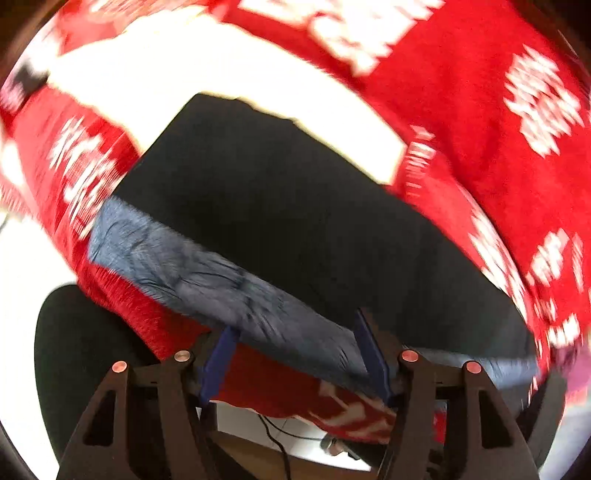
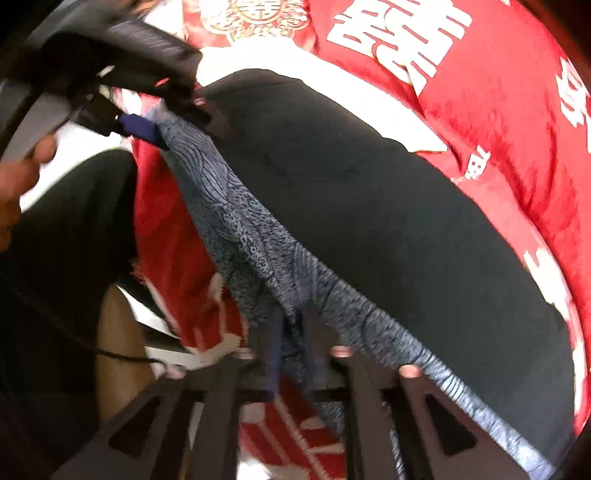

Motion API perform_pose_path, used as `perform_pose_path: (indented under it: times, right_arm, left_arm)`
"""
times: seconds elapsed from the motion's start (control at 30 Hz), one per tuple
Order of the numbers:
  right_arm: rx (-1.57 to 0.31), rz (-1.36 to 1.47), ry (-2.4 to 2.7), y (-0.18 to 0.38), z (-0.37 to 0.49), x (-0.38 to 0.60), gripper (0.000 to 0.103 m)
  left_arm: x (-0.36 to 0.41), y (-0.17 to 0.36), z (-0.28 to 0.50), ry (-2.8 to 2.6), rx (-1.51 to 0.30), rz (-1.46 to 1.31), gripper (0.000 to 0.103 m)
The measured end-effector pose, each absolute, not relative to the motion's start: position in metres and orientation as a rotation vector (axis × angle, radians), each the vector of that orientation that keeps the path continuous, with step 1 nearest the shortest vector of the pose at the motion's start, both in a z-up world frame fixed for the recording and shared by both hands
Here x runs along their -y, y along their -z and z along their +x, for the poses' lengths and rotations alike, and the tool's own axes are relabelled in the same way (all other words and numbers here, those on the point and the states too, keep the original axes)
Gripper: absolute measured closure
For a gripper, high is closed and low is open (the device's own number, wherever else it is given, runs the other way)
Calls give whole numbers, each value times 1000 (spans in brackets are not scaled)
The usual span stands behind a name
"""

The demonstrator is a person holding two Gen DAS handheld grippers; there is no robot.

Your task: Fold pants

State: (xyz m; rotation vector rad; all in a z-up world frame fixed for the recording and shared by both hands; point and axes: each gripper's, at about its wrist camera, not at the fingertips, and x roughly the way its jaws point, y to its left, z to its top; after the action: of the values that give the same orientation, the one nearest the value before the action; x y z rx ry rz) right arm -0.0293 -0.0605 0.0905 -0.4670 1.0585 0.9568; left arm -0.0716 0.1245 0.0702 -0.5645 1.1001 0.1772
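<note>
Big white Chinese signs are printed all over the red cloth; in the right wrist view the double-happiness sign can be read at the top, and the same sign is drawn in gold on a round badge. In the left wrist view the writing is too blurred to be read. The pants are laid on this red cloth, dark and flat, with a white sheet seen beyond them. Their near edge is a gray-blue patterned band, and it hangs near the edge of the red cloth. The left claw is held about half open, and the band is seen between its blue fingers, but no squeeze is seen. The right claw is partly open too, and the band is draped over its fingers; a grip cannot be told. A bare hand is seen at the left. A black cable is seen on the floor below.
</note>
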Motion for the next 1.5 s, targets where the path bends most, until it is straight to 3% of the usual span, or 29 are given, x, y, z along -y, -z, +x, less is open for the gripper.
perform_pose_path:
  times: [0.03, 0.07, 0.1, 0.17, 0.2, 0.37, 0.5, 0.6, 0.67, 0.83, 1.03, 1.27, 1.37, 1.4, 1.43, 1.47, 1.5]
  right_arm:
    - [-1043, -440, -969, -99, -30, 68, 24]
    - [-1026, -420, -978, -106, -30, 73, 18]
    - [-1012, -389, -997, -115, -28, 81, 18]
    - [-1011, -309, -1018, -131, -16, 97, 18]
    - [-1013, -262, -1022, -140, -3, 107, 18]
    - [-1045, -167, -910, -149, 65, 153, 18]
    - [-1126, -190, -757, -124, 99, 192, 18]
    - [-1126, -128, -662, -125, 95, 227, 18]
    - [-1115, 67, -547, -130, 79, 276, 18]
    - [-1100, 382, -262, -116, 29, 365, 18]
    - [-1064, 568, -211, -97, 6, 397, 18]
    - [-933, 729, -236, -83, 21, 409, 19]
    - [-900, 857, -236, -73, 29, 422, 30]
    - [-903, 893, -224, -67, 33, 426, 53]
    - [-921, 939, -221, -59, 36, 428, 87]
    - [-929, 986, -226, -53, 37, 433, 94]
    - [-920, 1013, -235, -52, 35, 437, 94]
  left_arm:
    - [-117, -78, -71, -152, -1085, -540, 40]
    - [-110, -87, -71, -117, -1062, -510, 40]
    - [-102, -96, -67, -79, -1036, -481, 39]
    - [-84, -115, -52, -33, -985, -416, 20]
    - [-80, -124, -48, -16, -954, -399, 18]
    - [-69, -144, -12, 56, -911, -427, 18]
    - [-60, -104, 12, 7, -1020, -343, 18]
    - [-62, -76, 11, 24, -1103, -448, 18]
    - [-57, -70, 7, 45, -1113, -490, 18]
    - [1, -68, 23, 153, -1159, -370, 18]
    - [73, -56, 30, 267, -1205, -196, 18]
    - [91, -45, 21, 249, -1229, -95, 18]
    - [88, -45, 21, 241, -1237, -102, 18]
    - [89, -45, 22, 238, -1240, -106, 18]
    - [89, -45, 23, 238, -1241, -106, 18]
    - [89, -45, 24, 237, -1242, -106, 18]
    - [88, -48, 23, 234, -1246, -109, 18]
